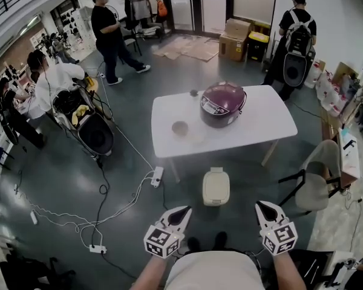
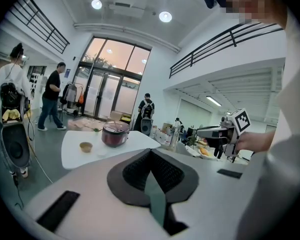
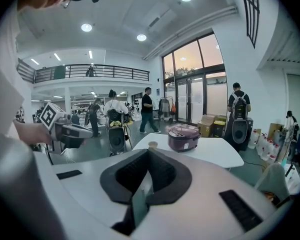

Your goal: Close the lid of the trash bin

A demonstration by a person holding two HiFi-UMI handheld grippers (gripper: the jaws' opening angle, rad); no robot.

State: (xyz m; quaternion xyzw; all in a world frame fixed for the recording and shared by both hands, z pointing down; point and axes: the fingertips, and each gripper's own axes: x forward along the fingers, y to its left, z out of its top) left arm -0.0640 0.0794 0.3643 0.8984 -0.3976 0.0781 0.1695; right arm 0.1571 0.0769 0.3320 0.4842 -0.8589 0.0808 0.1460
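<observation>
A: Fingers first. L gripper [image 2: 150, 152]?
B: We see its jaws pressed together at the tip, nothing btwn them. R gripper [image 3: 149, 152] is the same: pads meet, no load.

A: Where do we hold them?
B: Out in front of our body, well apart, tips fwd over the floor. Each shows small in the other's view. Our white shirt fills one side of both views and hides the rest.

A: The bin [image 1: 216, 186]?
B: On the floor just ahead, btwn the grippers and the table [image 1: 169, 110], touching neither gripper. The lid looks down flat, but it's small in the head view and we can't make out the seam. In both gripper views the gripper bodies hide it.

A: Farther out?
B: A cooker [image 1: 222, 103] and a bowl [image 1: 179, 127] on the table, apart. The bowl's contents are too small to tell. A chair [image 1: 311, 186] stands at right, and people around the room's edges.
</observation>
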